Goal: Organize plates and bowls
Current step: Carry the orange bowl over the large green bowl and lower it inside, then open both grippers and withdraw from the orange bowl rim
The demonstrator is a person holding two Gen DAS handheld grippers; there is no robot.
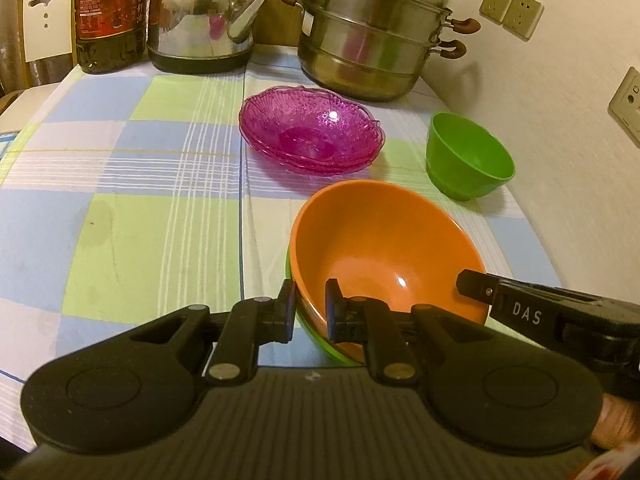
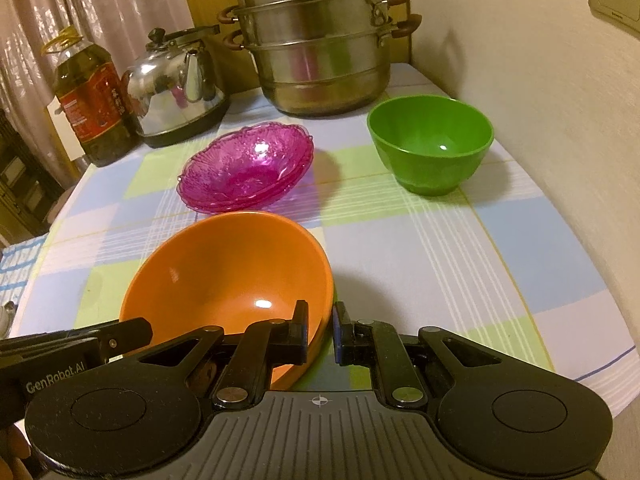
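Both jaws straddle the orange bowl's (image 1: 384,248) rim with 1 finger inside and 1 outside: the left gripper (image 1: 308,308) at its near-left edge, the right gripper (image 2: 320,332) at its near-right edge. Whether they clamp, I cannot tell. It nests in a green-rimmed bowl (image 1: 320,340) on the checked tablecloth (image 1: 132,184), near the stacked pink glass plates (image 1: 312,132) and small green bowl (image 1: 468,156).

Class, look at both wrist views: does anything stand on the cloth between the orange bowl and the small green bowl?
Nothing visible does. Between the orange bowl and the small green bowl lies only bare checked cloth; the pink glass dishes sit off to the left.
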